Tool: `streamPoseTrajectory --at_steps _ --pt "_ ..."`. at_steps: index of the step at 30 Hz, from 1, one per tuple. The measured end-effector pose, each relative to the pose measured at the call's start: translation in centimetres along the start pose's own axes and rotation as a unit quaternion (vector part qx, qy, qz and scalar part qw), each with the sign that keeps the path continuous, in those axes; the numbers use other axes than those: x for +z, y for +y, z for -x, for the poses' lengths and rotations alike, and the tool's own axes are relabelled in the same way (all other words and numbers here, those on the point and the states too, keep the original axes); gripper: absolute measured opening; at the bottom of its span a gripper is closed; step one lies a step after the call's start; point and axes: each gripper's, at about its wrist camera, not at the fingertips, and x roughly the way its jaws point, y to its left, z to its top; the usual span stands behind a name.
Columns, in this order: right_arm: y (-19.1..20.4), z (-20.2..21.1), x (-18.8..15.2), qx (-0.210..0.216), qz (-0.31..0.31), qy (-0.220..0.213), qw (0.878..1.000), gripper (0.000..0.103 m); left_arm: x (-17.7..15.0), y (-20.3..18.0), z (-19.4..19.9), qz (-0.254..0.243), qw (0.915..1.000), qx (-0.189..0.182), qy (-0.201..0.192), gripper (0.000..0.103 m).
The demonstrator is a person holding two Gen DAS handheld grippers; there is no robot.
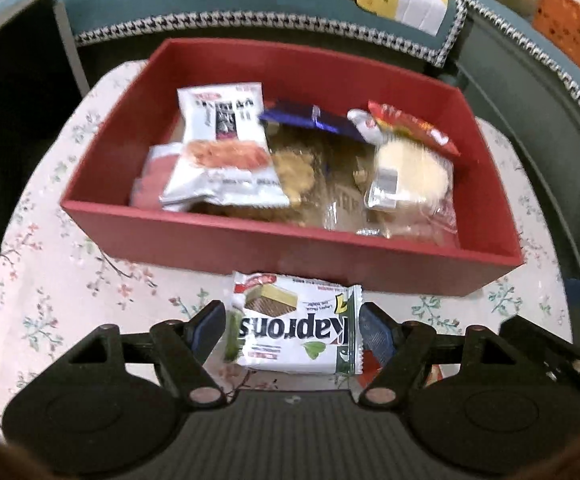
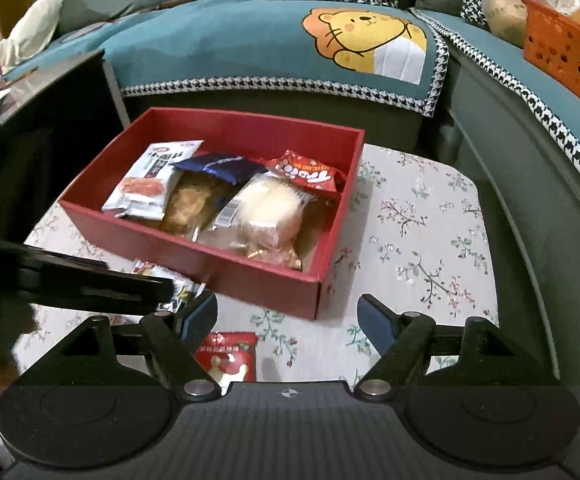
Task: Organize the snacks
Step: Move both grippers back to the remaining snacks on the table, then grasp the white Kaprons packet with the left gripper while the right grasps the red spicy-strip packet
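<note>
A red box (image 1: 250, 244) (image 2: 250, 272) stands on the floral tablecloth and holds several snack packs: a white pack (image 1: 226, 148) (image 2: 150, 180), a blue-topped cookie pack (image 1: 309, 160) (image 2: 206, 188) and a round bread in clear wrap (image 1: 409, 172) (image 2: 266, 208). My left gripper (image 1: 293, 330) is shut on a white and green Kaprons wafer pack (image 1: 293, 328), held just in front of the box's near wall. My right gripper (image 2: 288, 316) is open and empty over the cloth in front of the box. A small red snack pack (image 2: 228, 356) lies under its left finger.
A teal sofa cover with a cartoon lion (image 2: 365, 40) runs behind the table. An orange basket (image 2: 565, 56) sits on the sofa at the right. A dark cabinet (image 2: 50, 112) stands to the left. The left gripper's body (image 2: 90, 280) crosses the right wrist view at left.
</note>
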Motion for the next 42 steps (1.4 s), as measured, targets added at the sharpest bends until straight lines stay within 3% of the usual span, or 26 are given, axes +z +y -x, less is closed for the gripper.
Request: streamPoseTrajectory --at_steps 10,26,36,39,42 --pt "0.0 -1.0 -0.6 0.010 0.007 0.023 1.000 0.083 0.6 -0.2 -3.1 0.017 0.9996 0.022 0.006 0.103" --pt "3.3 -3.5 -4.3 0.017 0.053 0.103 0.993 0.083 -3.7 2.4 1.4 0.019 0.9995 0.018 0.020 0.099" --pt "5.3 -5.3 -5.1 0.003 0.071 0.112 0.991 0.087 -5.4 3.4 2.2 0.017 0.9991 0.013 0.037 0.100" --pt "5.4 -5.2 -5.0 0.006 0.073 0.112 0.991 0.082 -5.4 3.6 1.6 0.019 0.9985 0.011 0.050 0.103" --pt "5.4 -4.7 -5.0 0.013 0.073 0.106 0.992 0.063 -5.5 3.4 1.3 0.017 0.9982 0.015 0.055 0.103"
